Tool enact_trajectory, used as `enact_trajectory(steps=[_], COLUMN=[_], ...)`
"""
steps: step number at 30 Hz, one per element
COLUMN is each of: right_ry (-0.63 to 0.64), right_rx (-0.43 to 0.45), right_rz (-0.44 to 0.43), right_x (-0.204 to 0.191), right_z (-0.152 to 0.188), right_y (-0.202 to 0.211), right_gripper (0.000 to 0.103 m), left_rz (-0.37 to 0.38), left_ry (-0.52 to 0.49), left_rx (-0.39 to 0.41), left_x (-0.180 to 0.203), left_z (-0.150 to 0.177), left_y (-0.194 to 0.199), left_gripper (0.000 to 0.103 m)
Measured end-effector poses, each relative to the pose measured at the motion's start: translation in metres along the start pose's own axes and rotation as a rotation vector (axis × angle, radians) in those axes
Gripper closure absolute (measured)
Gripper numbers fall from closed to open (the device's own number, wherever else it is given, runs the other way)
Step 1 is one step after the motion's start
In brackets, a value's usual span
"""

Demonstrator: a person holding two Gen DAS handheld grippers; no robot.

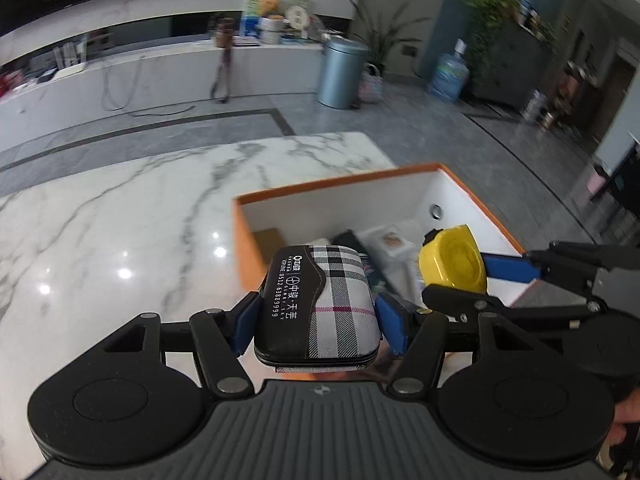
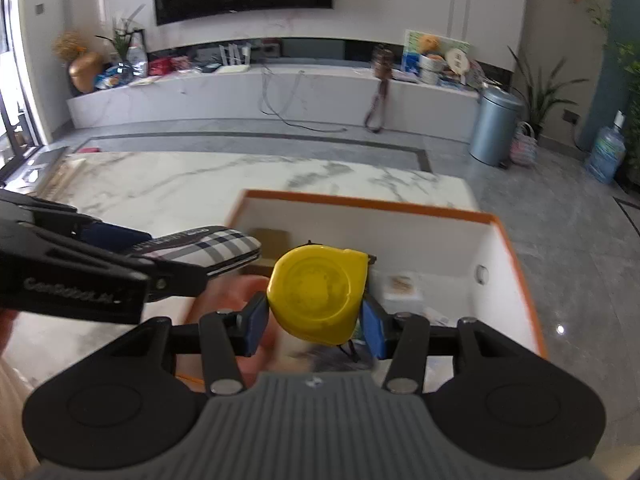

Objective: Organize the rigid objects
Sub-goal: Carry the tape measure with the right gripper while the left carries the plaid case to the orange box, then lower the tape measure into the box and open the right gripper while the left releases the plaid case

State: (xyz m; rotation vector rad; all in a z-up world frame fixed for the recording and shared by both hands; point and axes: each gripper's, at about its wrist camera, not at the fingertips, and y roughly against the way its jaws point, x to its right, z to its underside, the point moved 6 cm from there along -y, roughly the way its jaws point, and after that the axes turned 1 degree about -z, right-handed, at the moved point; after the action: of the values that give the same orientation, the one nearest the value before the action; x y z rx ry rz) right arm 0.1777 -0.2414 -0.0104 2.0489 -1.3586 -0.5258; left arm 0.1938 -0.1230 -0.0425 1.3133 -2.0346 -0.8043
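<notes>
Plaid case: the plaid case (image 1: 318, 304) is pinched across its width between the blue pads of the left gripper (image 1: 318, 320), held in the air at the near left corner of the orange box (image 1: 340, 188); its long axis runs forward, along the fingers.
Tape measure: the yellow tape measure (image 2: 318, 294) is clamped by its sides in the right gripper (image 2: 316, 318), flat face up, hanging over the open box.
Left gripper: closed on the plaid case, pads pressing both sides.
Right gripper: closed on the tape measure.
Key relation: both loads sit above or at the rim of the box, with the tape measure just right of the case and a little further in; the two grippers are close beside each other, the right one's fingers (image 1: 504, 268) reaching in from the right in the left wrist view.
Box: white inside, orange rim, standing at the right end of the marble counter (image 1: 120, 220); it holds several items, among them a white packet (image 1: 390, 242) and a brown card piece (image 1: 268, 240).
In the way: I judge the near wall of the box and the crowded contents to be the limits; the grippers could knock one another.
Beyond: grey bin (image 2: 494, 128) on the floor.
</notes>
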Motion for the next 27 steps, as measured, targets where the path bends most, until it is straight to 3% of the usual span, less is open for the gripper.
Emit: enact_trajectory(steps=[12, 27], right_ry=[0.017, 0.101], right_rx=[-0.123, -0.250], right_rz=[0.098, 0.111], right_x=[0.076, 0.096], right_z=[0.026, 0.025], right_y=[-0.035, -0.097], right_gripper=[0.053, 0.053], left_rz=[0.056, 0.039], left_ry=[-0.082, -0.107], left_rx=[-0.086, -0.143], left_x=[0.050, 0.061], left_z=[-0.003, -0.009], left_y=[-0.058, -0.093], left_gripper=[0.031, 0.031])
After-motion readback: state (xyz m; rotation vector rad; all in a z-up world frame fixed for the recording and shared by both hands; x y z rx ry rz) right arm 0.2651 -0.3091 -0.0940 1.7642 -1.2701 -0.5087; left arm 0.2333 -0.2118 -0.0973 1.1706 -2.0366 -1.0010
